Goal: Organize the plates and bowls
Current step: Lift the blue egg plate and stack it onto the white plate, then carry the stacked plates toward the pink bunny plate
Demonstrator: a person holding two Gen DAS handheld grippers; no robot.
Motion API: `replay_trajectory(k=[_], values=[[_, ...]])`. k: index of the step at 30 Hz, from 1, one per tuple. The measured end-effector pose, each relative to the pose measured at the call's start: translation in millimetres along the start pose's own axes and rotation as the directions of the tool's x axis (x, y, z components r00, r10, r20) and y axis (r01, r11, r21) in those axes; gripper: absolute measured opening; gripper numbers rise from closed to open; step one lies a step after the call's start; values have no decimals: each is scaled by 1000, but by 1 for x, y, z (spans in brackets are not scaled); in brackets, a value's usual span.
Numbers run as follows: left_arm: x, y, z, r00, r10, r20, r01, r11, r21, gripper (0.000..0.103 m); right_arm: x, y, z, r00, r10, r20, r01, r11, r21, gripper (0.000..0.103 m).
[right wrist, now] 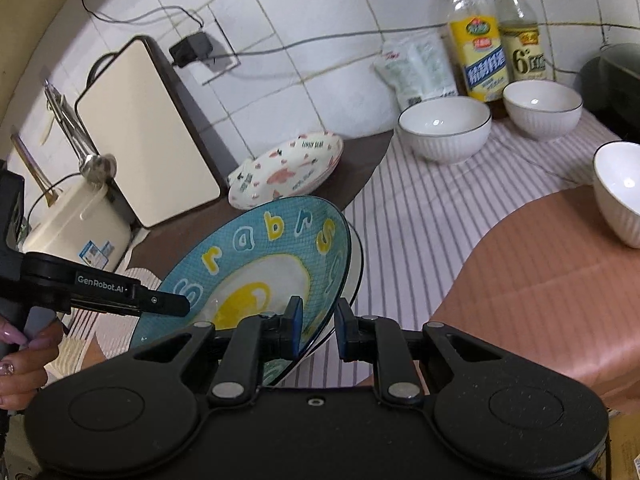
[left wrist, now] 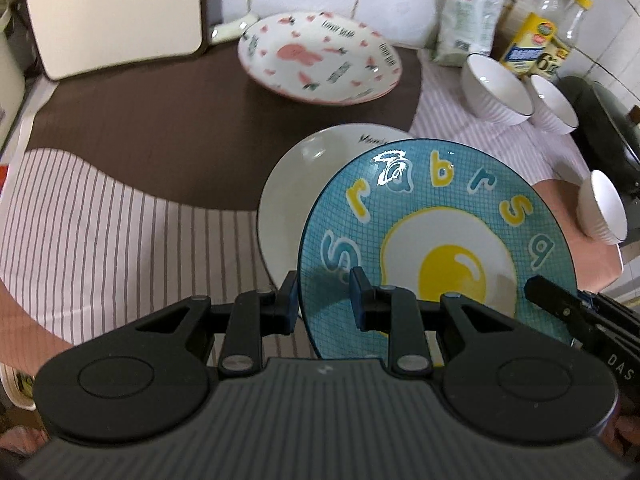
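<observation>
A blue plate with a fried-egg picture is held tilted above the striped cloth. My left gripper straddles its near rim, one finger on each side, with a gap at the pads. My right gripper straddles the plate's opposite rim the same way. The right gripper's finger shows at the plate's right edge. A plain white plate lies under and behind the blue one. A pink-patterned plate stack rests on the brown mat. Three white ribbed bowls stand at the right.
A cream appliance and a utensil holder stand at the left. Two bottles and a white bag stand against the tiled wall. A dark pot is at the far right. A pink cloth covers the near right.
</observation>
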State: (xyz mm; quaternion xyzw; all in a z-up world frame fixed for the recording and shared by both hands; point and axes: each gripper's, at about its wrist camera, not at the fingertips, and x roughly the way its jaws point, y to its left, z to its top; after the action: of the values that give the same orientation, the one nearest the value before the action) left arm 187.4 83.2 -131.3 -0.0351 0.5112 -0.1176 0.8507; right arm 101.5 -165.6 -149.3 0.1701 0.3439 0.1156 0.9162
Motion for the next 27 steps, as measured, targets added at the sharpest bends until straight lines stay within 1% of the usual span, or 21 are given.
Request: replay_trajectory(k=[8,13,16,19,21,27], values=[[15,13,-1,999,32,-32,-33,999,-21,24,24,4,1,998,-2,-60,1,1000,-22,22],[19,15,-1,998,54,-45,-54,998,13,24,34,6,0,996,-1,-88,0,1000,-14,21],[21,17,1,997,57,-56,-56,998,12,24,37,8,-1,995,-6,-98,4,1000,-20,21],[26,18,2,996,54,-71,-54,999,9,24,40,12,2,990,-36,-135,34,999,-16,22],[27,14,2,996,66,-64,-65,997,30,24,41,15,5,986,-61,-157,59,998,-16,22],[30,14,4,996,61,-66,-60,998,20,24,46,14,9,981,-99,-168,97,995,-18,22]])
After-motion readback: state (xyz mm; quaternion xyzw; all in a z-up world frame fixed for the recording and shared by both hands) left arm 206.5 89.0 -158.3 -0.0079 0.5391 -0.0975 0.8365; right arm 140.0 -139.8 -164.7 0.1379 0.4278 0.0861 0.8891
